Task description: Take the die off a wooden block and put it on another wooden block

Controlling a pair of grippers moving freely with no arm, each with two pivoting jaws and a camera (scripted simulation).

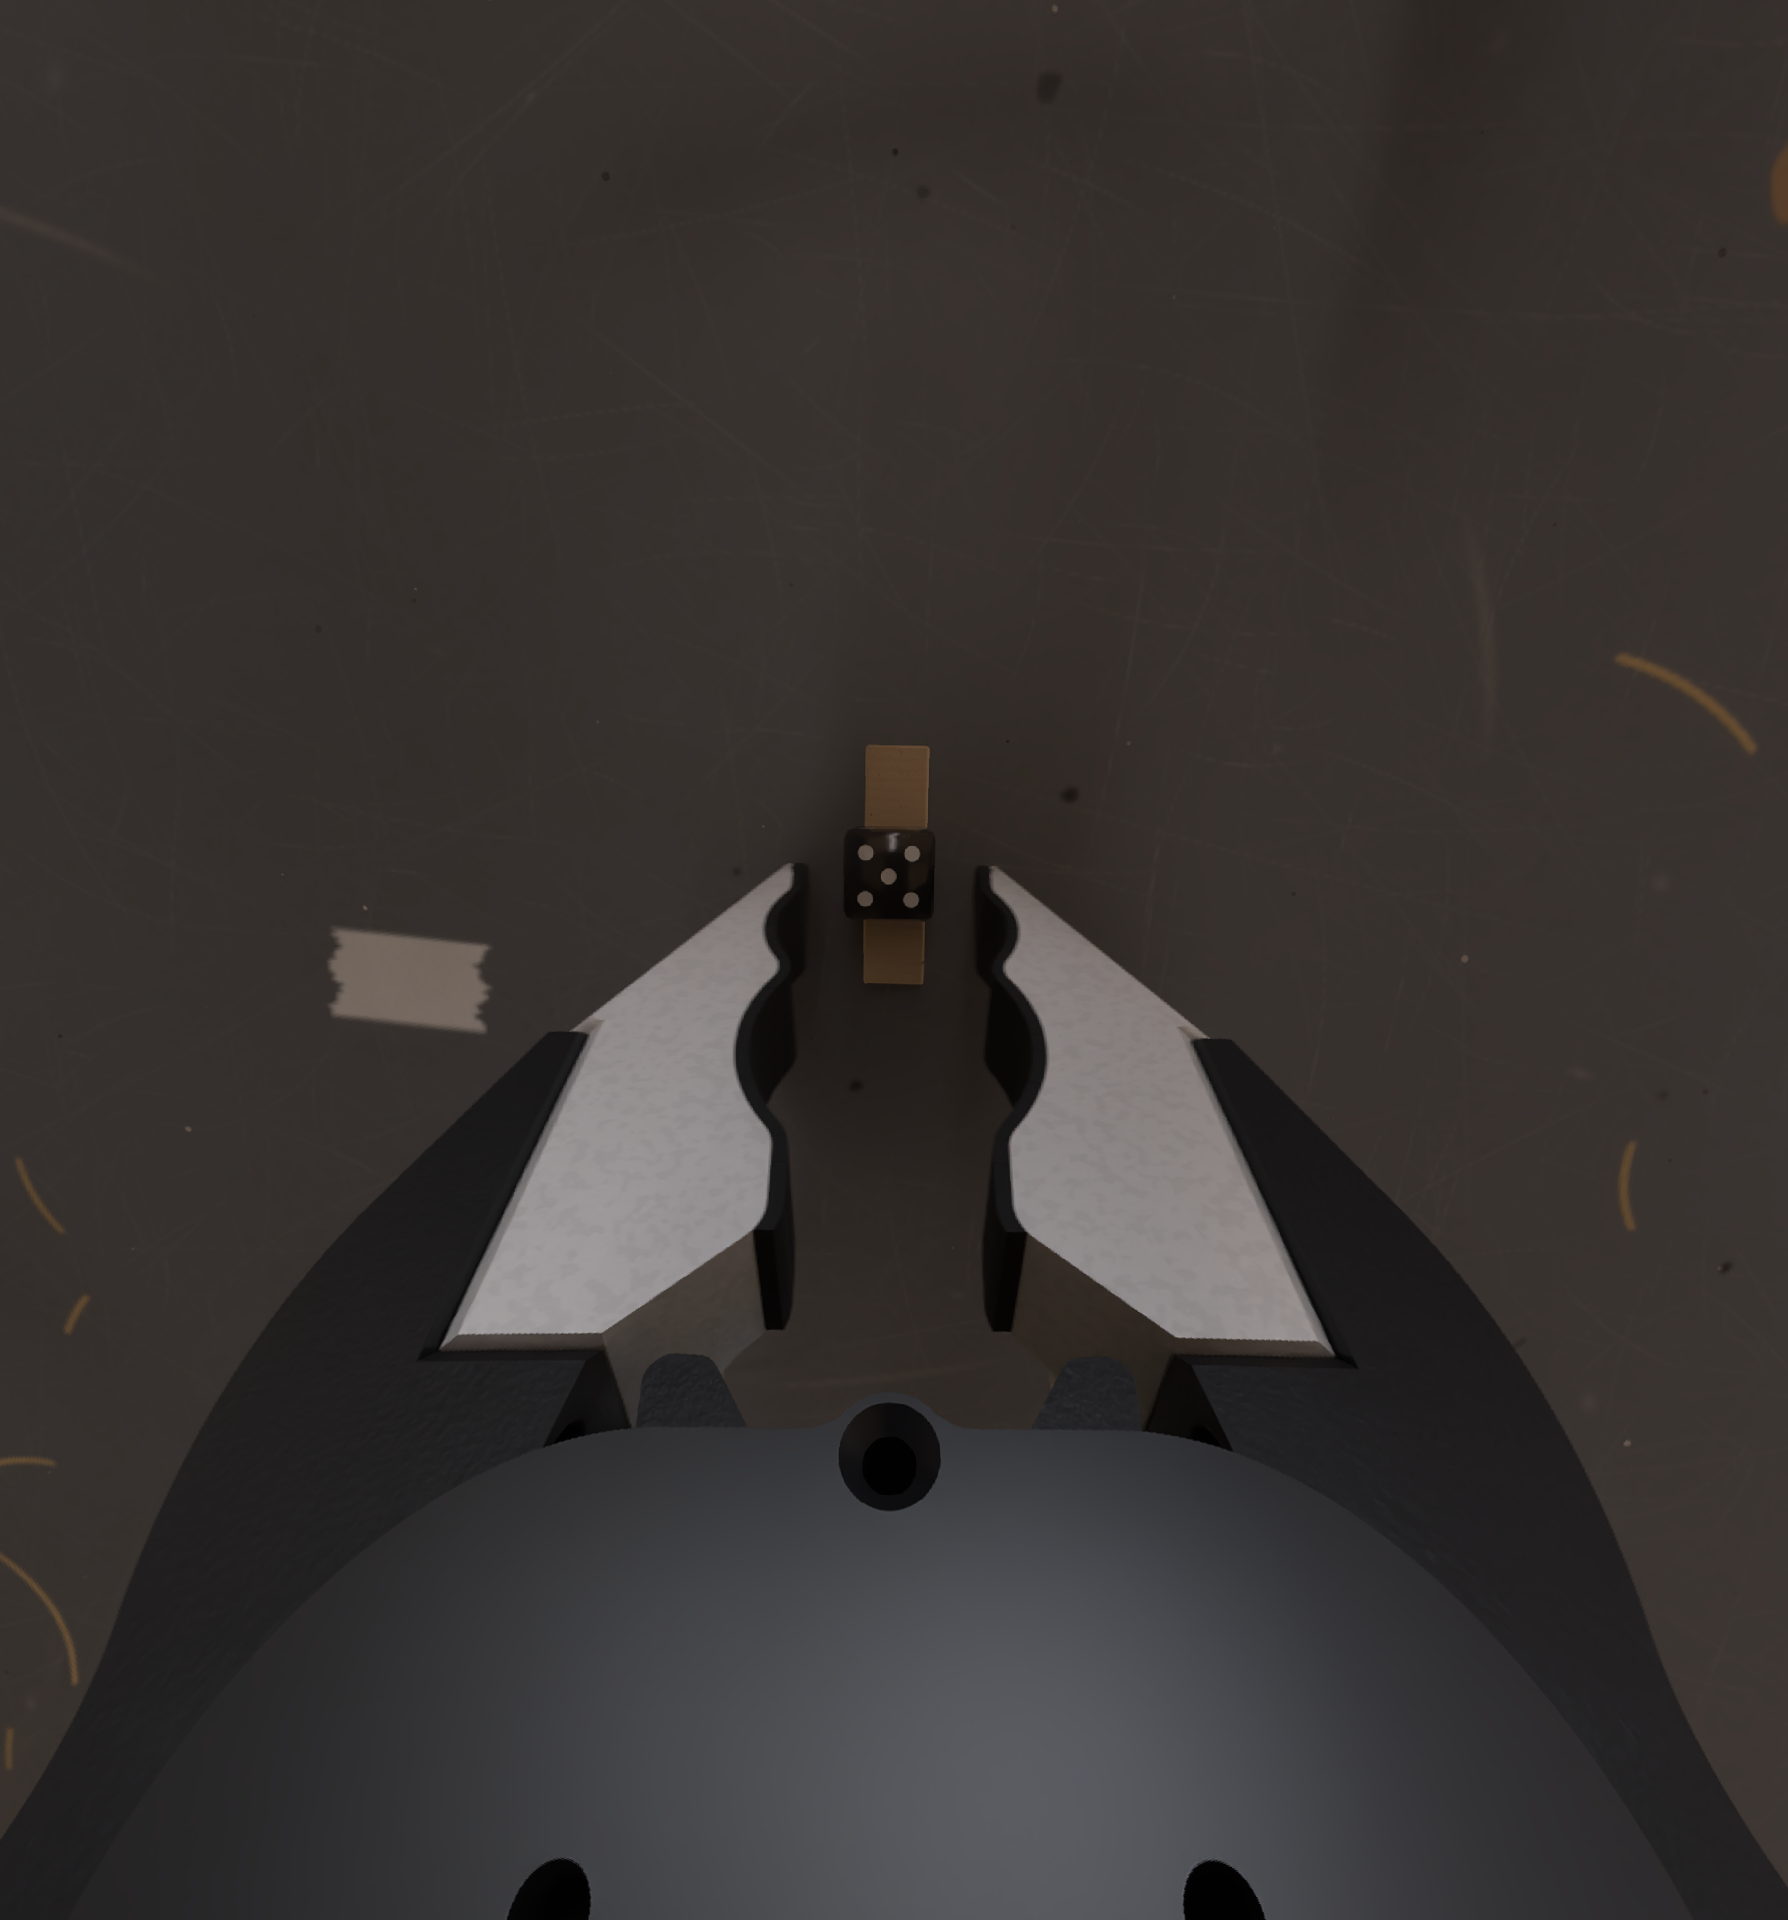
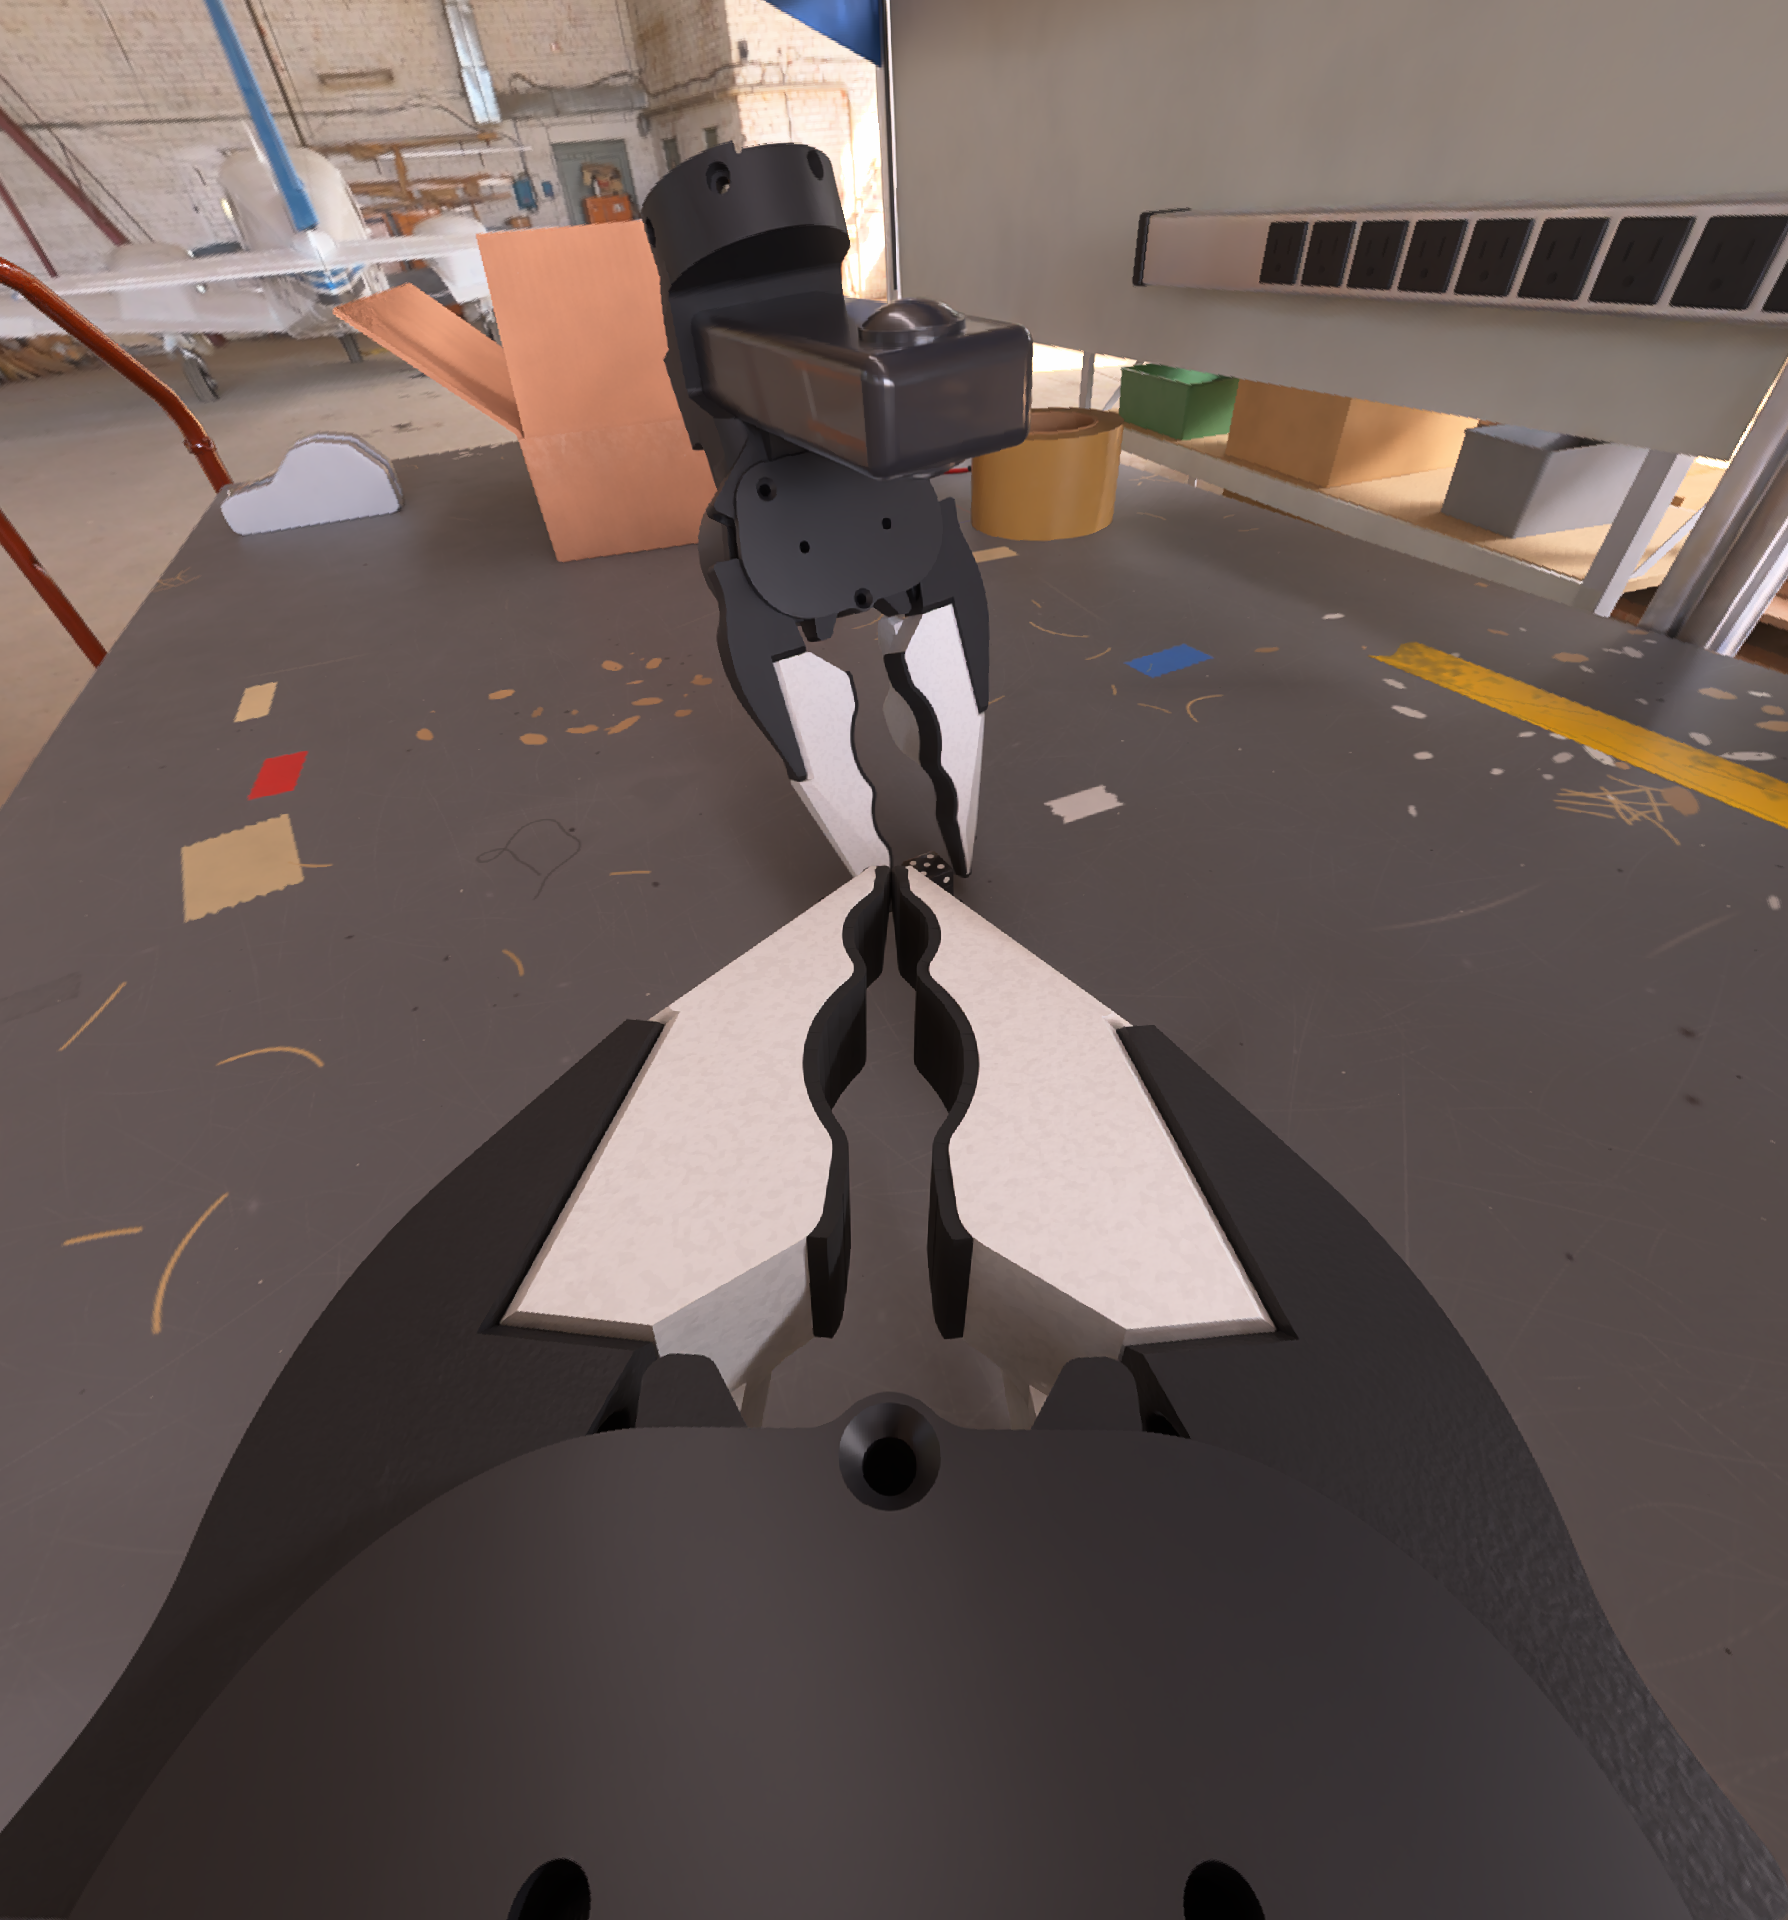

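Note:
A black die with white pips (image 1: 888, 875) sits on a narrow tan wooden block (image 1: 897, 787) on the dark table, seen from straight above in the left wrist view. My left gripper (image 1: 889, 871) is open, one fingertip on each side of the die with a gap on both sides. In the right wrist view the left gripper (image 2: 916, 865) points down at the table, and a corner of the die (image 2: 929, 867) shows between its tips. My right gripper (image 2: 890, 878) is shut and empty, low over the table, its tips just in front of the die. They hide the block there.
An open cardboard box (image 2: 599, 416), a brown tape roll (image 2: 1046, 473) and a white cloud-shaped piece (image 2: 313, 488) stand at the table's far end. A power strip (image 2: 1492, 255) runs along the wall on the right. A pale tape patch (image 1: 410, 980) lies left of the block.

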